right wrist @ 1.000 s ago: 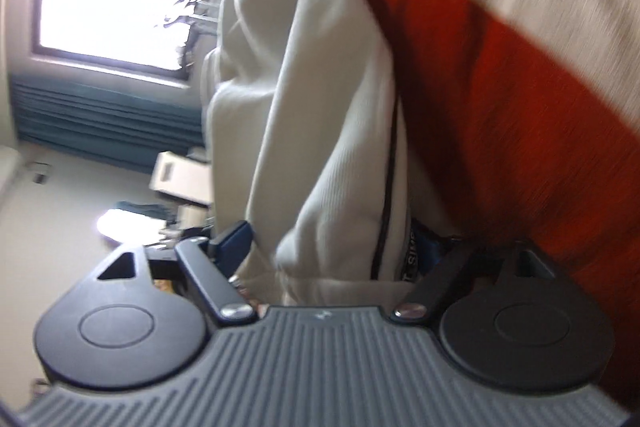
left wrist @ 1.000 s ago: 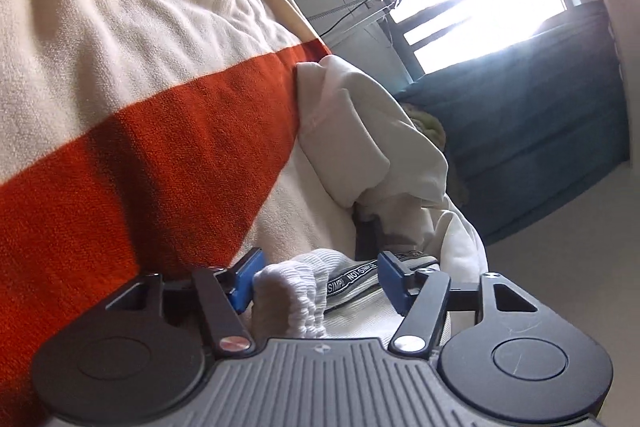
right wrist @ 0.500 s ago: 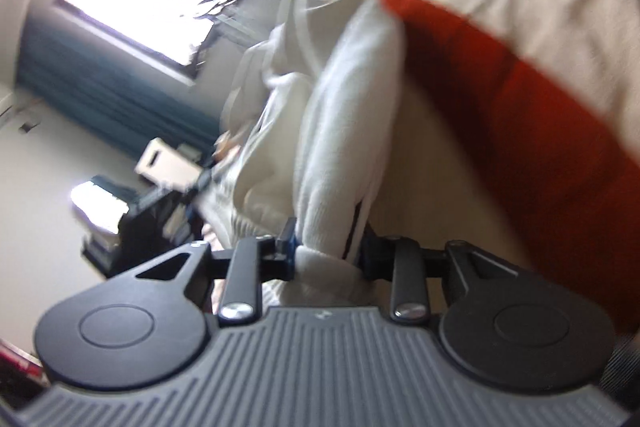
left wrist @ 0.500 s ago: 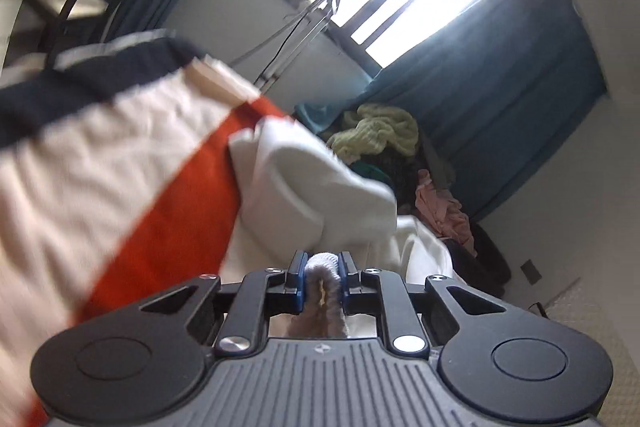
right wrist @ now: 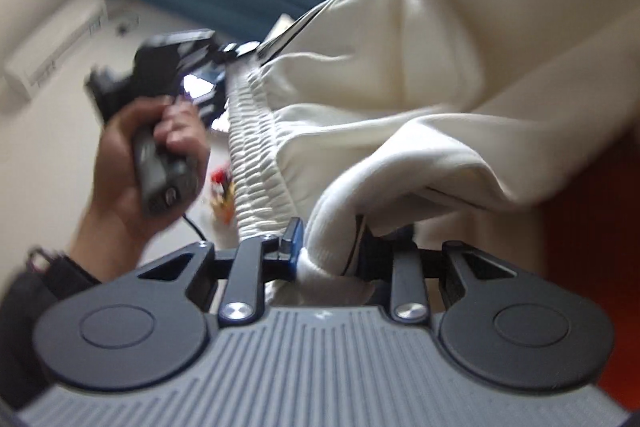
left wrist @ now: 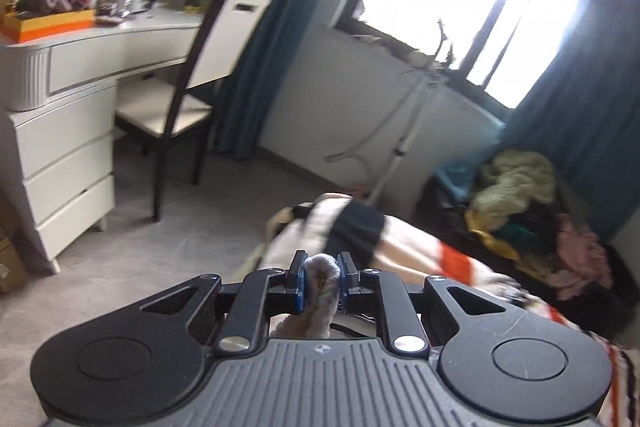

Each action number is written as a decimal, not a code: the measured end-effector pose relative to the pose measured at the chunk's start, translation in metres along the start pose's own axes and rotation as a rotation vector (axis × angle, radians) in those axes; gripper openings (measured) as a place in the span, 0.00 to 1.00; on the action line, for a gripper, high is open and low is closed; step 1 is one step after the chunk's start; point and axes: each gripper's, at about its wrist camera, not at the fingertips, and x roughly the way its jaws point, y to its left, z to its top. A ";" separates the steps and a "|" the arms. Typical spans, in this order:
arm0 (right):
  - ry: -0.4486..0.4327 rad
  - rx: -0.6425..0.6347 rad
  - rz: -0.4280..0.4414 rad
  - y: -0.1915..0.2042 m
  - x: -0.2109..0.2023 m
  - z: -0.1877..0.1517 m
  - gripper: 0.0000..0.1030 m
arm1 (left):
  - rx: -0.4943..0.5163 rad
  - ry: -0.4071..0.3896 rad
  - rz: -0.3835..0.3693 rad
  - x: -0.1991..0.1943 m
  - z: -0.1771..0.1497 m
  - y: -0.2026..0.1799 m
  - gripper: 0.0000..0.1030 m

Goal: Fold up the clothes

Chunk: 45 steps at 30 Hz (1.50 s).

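Note:
A cream-white garment [right wrist: 420,75] with a ribbed elastic hem hangs in the air, stretched between both grippers. My right gripper [right wrist: 326,251] is shut on one thick folded edge of it. My left gripper [left wrist: 322,281] is shut on a ribbed bunch of the same garment [left wrist: 322,291]; in the right wrist view the left gripper [right wrist: 218,67] shows at the other end of the ribbed hem [right wrist: 256,147], held by a hand [right wrist: 136,151]. Most of the garment is hidden from the left wrist view.
The striped bedspread [left wrist: 400,239], cream, black and orange-red, lies below. A white dresser [left wrist: 60,131] and a chair [left wrist: 188,95] stand left. A pile of clothes [left wrist: 528,211] lies by the blue curtains under the window. A stand [left wrist: 404,139] leans near the wall.
Both grippers closed on the garment's edges, then lifted it off the bedspread. The left gripper swung up to face the room; the right now looks up under the hanging cloth.

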 end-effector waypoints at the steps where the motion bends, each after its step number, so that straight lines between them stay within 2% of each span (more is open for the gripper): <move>1: 0.020 -0.013 -0.006 -0.002 0.019 0.001 0.28 | -0.013 0.015 0.019 0.020 0.003 0.011 0.16; 4: 0.057 -0.014 -0.019 -0.016 0.055 0.008 0.29 | -0.013 0.077 0.065 0.081 0.002 0.036 0.16; 6: 0.075 0.004 -0.024 -0.025 0.063 0.013 0.29 | -0.032 0.112 0.085 0.111 -0.006 0.048 0.16; 8: 0.094 0.000 -0.016 -0.026 0.066 0.016 0.35 | -0.062 0.142 0.101 0.136 -0.014 0.058 0.16; 10: 0.135 0.003 -0.007 -0.026 0.068 0.020 0.42 | -0.088 0.146 0.097 0.144 -0.019 0.064 0.17; 12: 0.215 -0.004 0.022 -0.022 0.071 0.017 0.64 | -0.097 0.130 0.086 0.141 -0.017 0.064 0.22; 13: 0.258 -0.016 0.036 -0.018 0.072 0.013 0.80 | -0.092 0.121 0.090 0.135 -0.016 0.061 0.23; 14: 0.283 -0.044 0.037 -0.013 0.065 0.006 0.87 | -0.086 0.110 0.094 0.127 -0.015 0.057 0.28; 16: 0.296 -0.128 0.038 -0.008 0.044 -0.007 0.87 | -0.069 0.079 0.100 0.102 -0.017 0.046 0.42; 17: 0.294 -0.173 0.040 -0.007 0.031 -0.012 0.87 | -0.051 0.063 0.094 0.088 -0.018 0.038 0.53; 20: 0.272 -0.256 0.025 0.008 -0.005 -0.017 0.86 | 0.028 0.034 0.089 0.042 -0.022 0.006 0.62; 25: 0.159 -0.409 -0.032 0.038 -0.085 -0.007 0.86 | 0.130 0.041 0.005 -0.044 -0.041 -0.070 0.66; 29: 0.036 -0.549 -0.121 0.060 -0.157 0.018 0.85 | 0.213 0.043 -0.094 -0.092 -0.085 -0.148 0.69; 34: -0.115 -0.733 -0.286 0.052 -0.259 0.050 0.85 | 0.316 0.050 -0.217 -0.148 -0.142 -0.244 0.67; 37: -0.238 -0.771 -0.461 0.025 -0.322 0.075 0.84 | 0.376 0.090 -0.267 -0.145 -0.181 -0.300 0.66; 39: -0.323 -0.759 -0.574 0.004 -0.360 0.093 0.85 | 0.426 0.106 -0.264 -0.129 -0.197 -0.323 0.64; 42: -0.448 -0.592 -0.619 -0.035 -0.402 0.117 0.86 | 0.508 0.121 -0.230 -0.095 -0.212 -0.349 0.63; 44: -0.517 -0.466 -0.596 -0.061 -0.418 0.127 0.86 | 0.562 0.131 -0.208 -0.072 -0.222 -0.365 0.63; 45: -0.534 -0.443 -0.594 -0.071 -0.420 0.131 0.86 | 0.589 0.136 -0.196 -0.061 -0.227 -0.374 0.63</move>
